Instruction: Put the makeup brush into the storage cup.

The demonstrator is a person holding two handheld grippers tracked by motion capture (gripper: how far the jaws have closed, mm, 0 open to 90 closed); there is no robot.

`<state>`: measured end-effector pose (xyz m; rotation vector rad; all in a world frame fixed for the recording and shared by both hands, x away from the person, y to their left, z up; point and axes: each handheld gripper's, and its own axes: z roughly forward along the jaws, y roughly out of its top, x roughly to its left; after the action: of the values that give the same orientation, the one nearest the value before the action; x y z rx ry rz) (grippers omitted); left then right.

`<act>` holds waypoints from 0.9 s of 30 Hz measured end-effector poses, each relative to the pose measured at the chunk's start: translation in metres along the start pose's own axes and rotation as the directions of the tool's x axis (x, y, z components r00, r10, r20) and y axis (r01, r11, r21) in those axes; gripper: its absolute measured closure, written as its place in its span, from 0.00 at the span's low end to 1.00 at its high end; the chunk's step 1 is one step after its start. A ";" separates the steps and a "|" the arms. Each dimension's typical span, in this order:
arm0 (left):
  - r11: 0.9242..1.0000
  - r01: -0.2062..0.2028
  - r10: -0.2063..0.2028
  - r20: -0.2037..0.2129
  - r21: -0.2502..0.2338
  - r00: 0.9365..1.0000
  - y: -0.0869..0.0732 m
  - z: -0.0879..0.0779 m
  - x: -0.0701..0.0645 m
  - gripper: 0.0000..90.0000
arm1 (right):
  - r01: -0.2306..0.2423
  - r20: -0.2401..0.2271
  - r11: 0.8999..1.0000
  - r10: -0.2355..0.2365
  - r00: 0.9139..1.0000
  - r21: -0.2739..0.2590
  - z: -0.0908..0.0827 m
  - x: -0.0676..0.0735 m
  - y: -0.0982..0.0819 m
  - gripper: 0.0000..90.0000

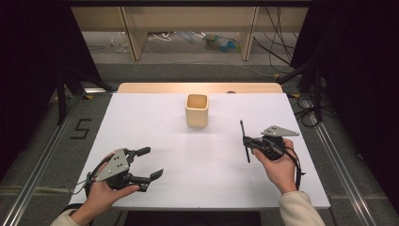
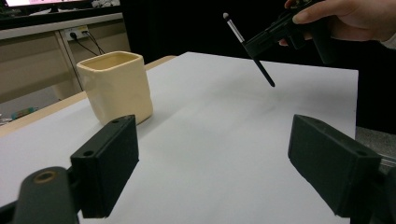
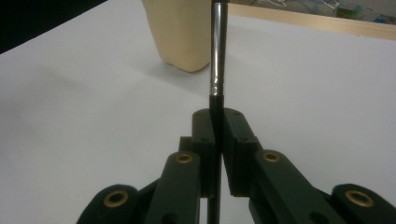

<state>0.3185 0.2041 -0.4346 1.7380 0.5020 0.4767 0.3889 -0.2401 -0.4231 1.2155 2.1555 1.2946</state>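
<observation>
A cream square cup [image 1: 196, 110] stands upright at the back middle of the white table [image 1: 207, 155]. My right gripper [image 1: 246, 141] is held above the table's right side, shut on a thin black pen [image 1: 244, 140] that crosses its jaws. In the right gripper view the pen [image 3: 217, 51] rises from the closed jaws in front of the cup [image 3: 180, 35]. My left gripper [image 1: 148, 163] hovers at the front left, open, nothing between its fingers. In the left gripper view the cup [image 2: 116, 86] stands at the left, and the pen [image 2: 250, 49] is seen in the far gripper.
A wooden strip [image 1: 200, 87] runs along the table's far edge. Beyond it lie a shelf frame, cables and clutter on the floor [image 1: 216, 42]. Metal rails [image 1: 336, 160] flank the table. Bare white surface lies between the two grippers.
</observation>
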 end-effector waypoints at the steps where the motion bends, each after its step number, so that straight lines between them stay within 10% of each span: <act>1: 1.000 0.000 0.000 0.000 0.000 1.000 0.000 0.000 0.000 0.18 | 0.018 0.007 1.000 -0.018 1.000 -0.011 0.000 -0.001 0.000 0.94; 27: 1.000 0.008 -0.008 0.001 -0.003 1.000 0.000 0.000 0.001 0.18 | 0.075 -0.044 0.993 -0.079 0.996 -0.096 0.003 0.011 0.000 0.94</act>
<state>0.3192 0.2047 -0.4346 1.7330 0.5070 0.4711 0.3846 -0.2297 -0.4231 1.0642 2.1259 1.3887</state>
